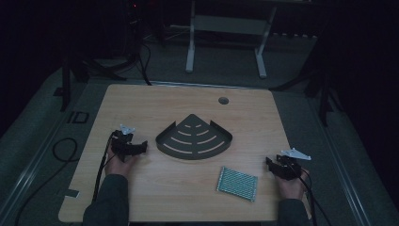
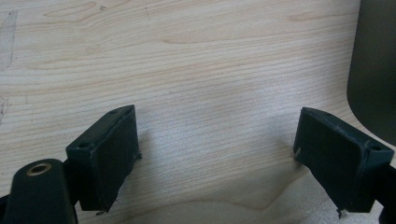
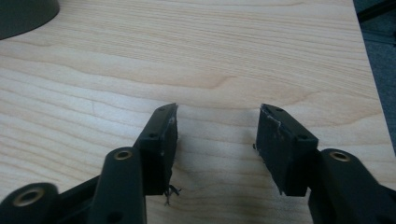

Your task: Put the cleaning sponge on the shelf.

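Both grippers, left [image 1: 141,147] and right [image 1: 270,165], rest spread, empty; approach pad [image 1: 237,183] low, pinching 1 edge squarely beside rack [image 1: 194,137].

- Dark corner shelf [image 2: 373,70] cut off by frame edge at 3 o'clock in the left gripper view; slots out of frame.
- Same shelf clipped at 10 o'clock in the right gripper view.
- Green ridged pad [image 1: 237,183]: material too small to tell.
- Room beyond the table [image 1: 141,108] at 12 o'clock too dark to read.
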A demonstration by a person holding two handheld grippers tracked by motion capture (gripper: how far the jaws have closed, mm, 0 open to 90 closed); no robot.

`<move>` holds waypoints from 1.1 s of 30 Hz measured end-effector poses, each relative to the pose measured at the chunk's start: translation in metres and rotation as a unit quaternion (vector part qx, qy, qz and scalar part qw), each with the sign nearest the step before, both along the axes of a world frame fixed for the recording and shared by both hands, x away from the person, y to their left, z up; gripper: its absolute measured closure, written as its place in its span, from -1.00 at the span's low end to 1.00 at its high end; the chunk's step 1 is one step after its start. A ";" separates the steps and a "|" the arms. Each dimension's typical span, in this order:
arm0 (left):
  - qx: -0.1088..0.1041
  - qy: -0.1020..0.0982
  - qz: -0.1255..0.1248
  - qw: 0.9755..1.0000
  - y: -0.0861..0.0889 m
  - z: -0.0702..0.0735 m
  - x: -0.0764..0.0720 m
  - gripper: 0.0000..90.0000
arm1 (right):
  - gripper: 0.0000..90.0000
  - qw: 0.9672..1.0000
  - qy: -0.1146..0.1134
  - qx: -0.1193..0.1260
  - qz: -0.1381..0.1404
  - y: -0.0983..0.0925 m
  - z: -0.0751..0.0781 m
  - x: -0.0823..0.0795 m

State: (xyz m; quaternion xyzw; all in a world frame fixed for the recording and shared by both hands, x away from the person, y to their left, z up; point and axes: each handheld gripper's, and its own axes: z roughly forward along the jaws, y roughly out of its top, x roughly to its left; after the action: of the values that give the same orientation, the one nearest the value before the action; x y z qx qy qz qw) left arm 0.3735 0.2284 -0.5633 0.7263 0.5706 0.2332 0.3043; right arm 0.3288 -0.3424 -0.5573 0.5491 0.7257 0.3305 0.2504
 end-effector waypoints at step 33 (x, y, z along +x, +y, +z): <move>0.000 0.000 0.000 1.000 0.000 0.000 0.000 -0.68 | 0.62 0.994 -0.072 -0.044 0.068 0.038 0.053 -0.034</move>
State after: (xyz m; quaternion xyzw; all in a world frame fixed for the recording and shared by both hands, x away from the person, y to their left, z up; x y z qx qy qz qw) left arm 0.3736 0.2283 -0.5633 0.7260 0.5709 0.2331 0.3044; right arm 0.2945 -0.3049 -0.5039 0.4614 0.7555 0.3532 0.3026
